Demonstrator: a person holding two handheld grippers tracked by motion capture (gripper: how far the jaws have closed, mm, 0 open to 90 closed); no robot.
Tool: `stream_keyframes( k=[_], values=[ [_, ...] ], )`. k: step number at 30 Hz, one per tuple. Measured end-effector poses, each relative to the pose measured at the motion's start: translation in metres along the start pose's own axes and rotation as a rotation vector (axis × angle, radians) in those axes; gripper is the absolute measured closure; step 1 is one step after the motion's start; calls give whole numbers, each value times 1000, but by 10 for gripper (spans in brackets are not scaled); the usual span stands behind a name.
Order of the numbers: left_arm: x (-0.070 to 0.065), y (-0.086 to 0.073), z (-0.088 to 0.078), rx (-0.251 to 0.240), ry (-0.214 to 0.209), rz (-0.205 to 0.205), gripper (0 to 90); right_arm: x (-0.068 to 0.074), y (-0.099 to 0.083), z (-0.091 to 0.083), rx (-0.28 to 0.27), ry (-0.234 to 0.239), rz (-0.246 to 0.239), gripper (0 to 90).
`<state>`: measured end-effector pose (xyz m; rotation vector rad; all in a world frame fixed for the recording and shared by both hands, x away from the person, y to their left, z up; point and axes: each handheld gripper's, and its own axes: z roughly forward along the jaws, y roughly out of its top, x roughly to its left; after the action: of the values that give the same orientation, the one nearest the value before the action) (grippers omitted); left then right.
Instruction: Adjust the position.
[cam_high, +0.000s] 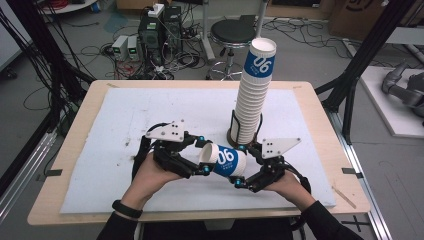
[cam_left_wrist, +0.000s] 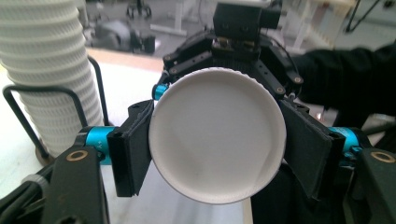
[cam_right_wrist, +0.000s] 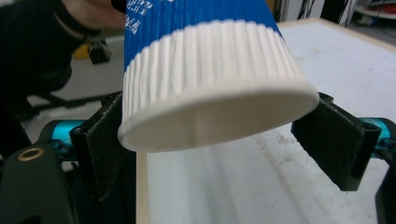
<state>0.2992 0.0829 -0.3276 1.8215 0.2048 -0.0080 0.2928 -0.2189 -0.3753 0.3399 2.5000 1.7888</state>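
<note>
A blue-and-white paper cup (cam_high: 227, 160) marked 06 lies sideways in the air just above the white mat, between my two grippers. My left gripper (cam_high: 204, 156) is shut on it. In the left gripper view both pads press the sides of the cup's round white end (cam_left_wrist: 217, 140), and the right gripper (cam_left_wrist: 243, 46) shows behind it. My right gripper (cam_high: 241, 166) stands open around the cup's ribbed white end (cam_right_wrist: 205, 60), its right pad (cam_right_wrist: 334, 144) clear of the cup. A tall stack of the same cups (cam_high: 252, 100) stands in a black wire holder (cam_high: 234, 131) just behind.
The white mat (cam_high: 150, 115) covers most of the wooden table (cam_high: 320, 115). The cup stack (cam_left_wrist: 46, 70) is close to the left gripper's left side. A black stool (cam_high: 232, 32) and computer gear with cables (cam_high: 150, 35) are on the floor beyond the table.
</note>
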Motion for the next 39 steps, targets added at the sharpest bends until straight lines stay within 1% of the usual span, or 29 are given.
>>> stream_keyframes(
  k=[1, 2, 4, 7, 9, 10, 12, 15, 20, 23, 24, 25, 28, 31, 33, 35, 36, 37, 39],
  values=[
    [0, -1, 0, -10, -1, -5, 304, -1, 1, -2, -27, 0, 14, 145],
    [1, -1, -1, -23, -3, -5, 304, -1, 1, -2, -27, 0, 14, 145],
    [2, -2, 0, -48, -7, -14, 304, -1, 1, -4, -50, 1, 36, 145],
    [3, -4, 0, -71, -9, -21, 304, -2, 2, -5, -69, 5, 48, 144],
    [3, -5, 1, -86, -20, -21, 304, -2, 2, -6, -81, 14, 61, 144],
    [4, -5, 1, -91, -21, -27, 304, -3, 2, -6, -88, 15, 61, 144],
    [4, -7, 1, -94, -26, -30, 303, -3, 3, -6, -85, 18, 61, 154],
    [4, -7, 1, -79, -29, -34, 303, -3, 3, -9, -83, 19, 47, 176],
    [3, -5, 3, -21, -13, -29, 296, -3, 3, -10, -74, 12, 31, 184],
    [2, -4, 4, 27, -5, -31, 269, -3, 3, -10, -64, 9, 26, 192],
    [1, -3, 4, 33, -2, -32, 263, -3, 3, -10, -59, 11, 26, 194],
    [1, -1, 4, 52, 0, -20, 254, -2, 3, -9, -47, 12, 16, 195],
    [-2, 2, 3, 118, 16, 10, 249, -2, 3, -9, -38, 8, 11, 196],
    [-4, 4, 4, 174, 25, 26, 237, -1, 4, -8, -21, 6, -5, 196],
    [-5, 5, 5, 197, 28, 38, 237, -1, 3, -7, -8, 9, -9, 197],
    [-5, 5, 4, 210, 27, 38, 235, -1, 3, -7, 6, 11, -14, 198],
    [-6, 6, 4, 229, 33, 40, 234, -1, 3, -7, 12, 10, -17, 198],
    [-6, 5, 5, 244, 36, 45, 234, -1, 4, -7, 24, 9, -30, 198],
    [-6, 4, 7, 267, 26, 49, 234, 0, 4, -7, 30, 16, -27, 202]
  ],
)
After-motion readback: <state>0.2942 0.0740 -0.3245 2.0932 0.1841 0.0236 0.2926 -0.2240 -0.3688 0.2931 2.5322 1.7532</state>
